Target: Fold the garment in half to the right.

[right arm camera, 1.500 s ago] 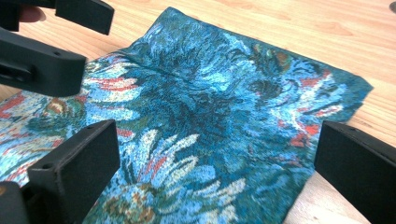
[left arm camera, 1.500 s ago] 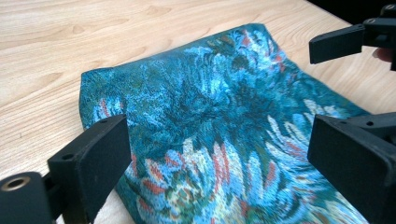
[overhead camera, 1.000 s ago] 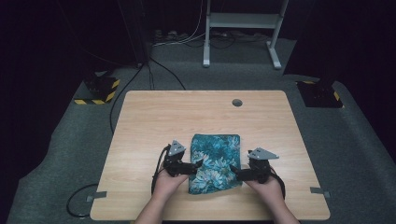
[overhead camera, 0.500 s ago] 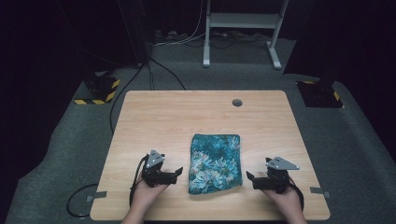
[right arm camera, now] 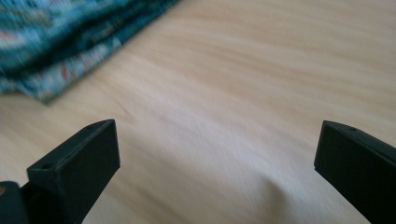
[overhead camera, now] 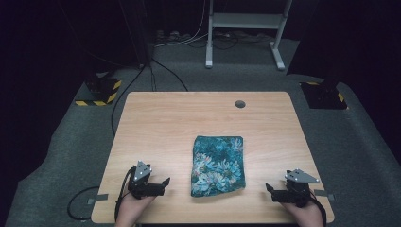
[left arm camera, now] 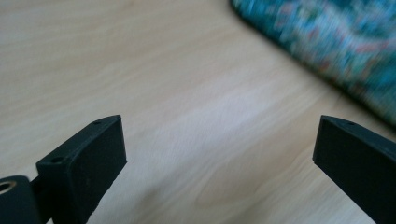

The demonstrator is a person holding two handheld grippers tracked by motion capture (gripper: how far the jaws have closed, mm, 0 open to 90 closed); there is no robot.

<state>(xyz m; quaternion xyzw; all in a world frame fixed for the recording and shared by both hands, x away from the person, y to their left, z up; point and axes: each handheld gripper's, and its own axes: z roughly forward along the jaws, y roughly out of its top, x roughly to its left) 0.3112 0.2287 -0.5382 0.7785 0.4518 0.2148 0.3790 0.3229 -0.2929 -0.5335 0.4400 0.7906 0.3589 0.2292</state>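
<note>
Teal floral fabric, folded into a tidy upright rectangle, lies flat on the pale wooden table, a little toward my side of its middle. From the high view I see the folded cloth with its near edge slightly wider than its far edge, and nothing resting on it.

My left gripper sits low over the table near the front edge, to the left of the cloth and apart from it, pointing toward it. In the left gripper view its two black jaws stand wide apart with bare wood between them and nothing in their hold; the blurred cloth crosses the upper right corner, beyond the jaws.

My right gripper is at the front right of the table, farther from the cloth than the left one, also aimed inward. In the right gripper view its jaws gape just as wide over bare wood, holding nothing; the cloth's layered folds show in the upper left corner, clear of the jaws.

A small round dark hole marks the table's far side. A white metal stand is on the grey carpet beyond the table.
</note>
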